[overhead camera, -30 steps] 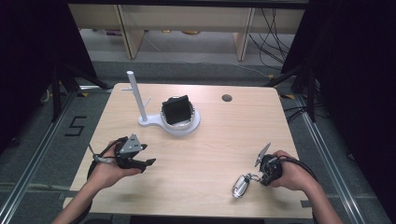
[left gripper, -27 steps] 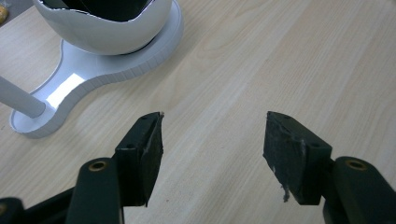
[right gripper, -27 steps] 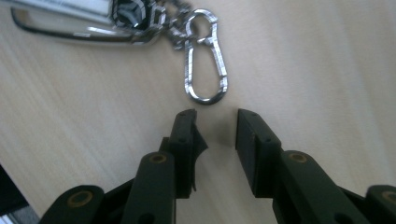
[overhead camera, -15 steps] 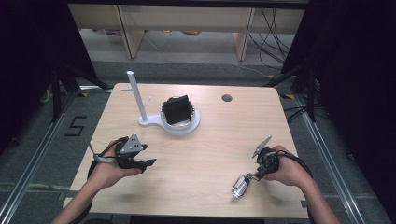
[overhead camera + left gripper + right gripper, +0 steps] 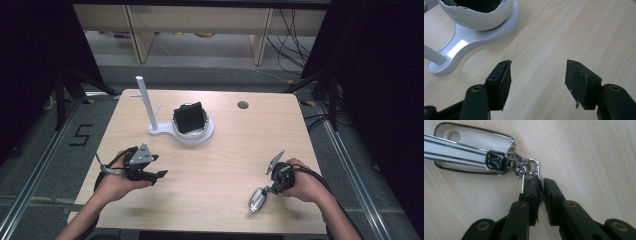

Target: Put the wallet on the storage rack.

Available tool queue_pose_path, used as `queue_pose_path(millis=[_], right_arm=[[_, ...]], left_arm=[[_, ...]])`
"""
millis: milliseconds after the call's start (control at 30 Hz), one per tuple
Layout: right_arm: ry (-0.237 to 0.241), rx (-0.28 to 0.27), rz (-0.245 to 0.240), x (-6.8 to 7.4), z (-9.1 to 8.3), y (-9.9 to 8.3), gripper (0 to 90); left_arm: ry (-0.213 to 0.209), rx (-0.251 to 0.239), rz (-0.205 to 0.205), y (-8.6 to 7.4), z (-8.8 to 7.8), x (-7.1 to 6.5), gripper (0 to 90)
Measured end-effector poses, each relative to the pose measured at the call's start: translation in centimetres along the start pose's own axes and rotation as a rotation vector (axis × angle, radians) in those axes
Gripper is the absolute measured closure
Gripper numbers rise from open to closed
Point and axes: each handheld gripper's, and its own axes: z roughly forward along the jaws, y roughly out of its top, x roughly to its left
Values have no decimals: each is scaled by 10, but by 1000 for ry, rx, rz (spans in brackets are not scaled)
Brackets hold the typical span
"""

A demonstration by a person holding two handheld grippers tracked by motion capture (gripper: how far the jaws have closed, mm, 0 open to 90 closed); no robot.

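A white and chrome car key fob [image 5: 257, 199] [image 5: 469, 147] lies flat on the wooden table near its front edge. Its metal clasp [image 5: 534, 171] points toward my right gripper [image 5: 272, 189] [image 5: 541, 183]. The jaws have just been closing and now pinch the clasp between their tips. My left gripper [image 5: 159, 175] [image 5: 539, 72] rests at the front left, open, with bare table between its pads. Ahead of it stands a white holder [image 5: 192, 132] [image 5: 471, 40] with a bowl [image 5: 479, 15] carrying a black object [image 5: 190, 117].
A thin white post [image 5: 146, 102] [image 5: 432, 56] rises from the holder's base at its left end. A round cable hole [image 5: 243, 105] sits at the table's back right. Dark frames and cables flank the table on both sides.
The right hand has shifted slightly over the fob's clasp end. The fob lies where it was. The left hand and its gripper have not moved.
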Motion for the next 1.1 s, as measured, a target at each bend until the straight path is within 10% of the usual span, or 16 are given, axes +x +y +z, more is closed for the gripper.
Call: queue_pose_path(millis=[333, 633, 1100], right_arm=[[40, 33, 32, -5, 0, 4, 861], [22, 59, 52, -6, 0, 7, 699], [3, 223, 57, -4, 3, 23, 861]], left_arm=[[-11, -5, 1, 3, 4, -4, 372], [-6, -1, 11, 2, 3, -2, 372], [-12, -8, 6, 4, 4, -3, 373]])
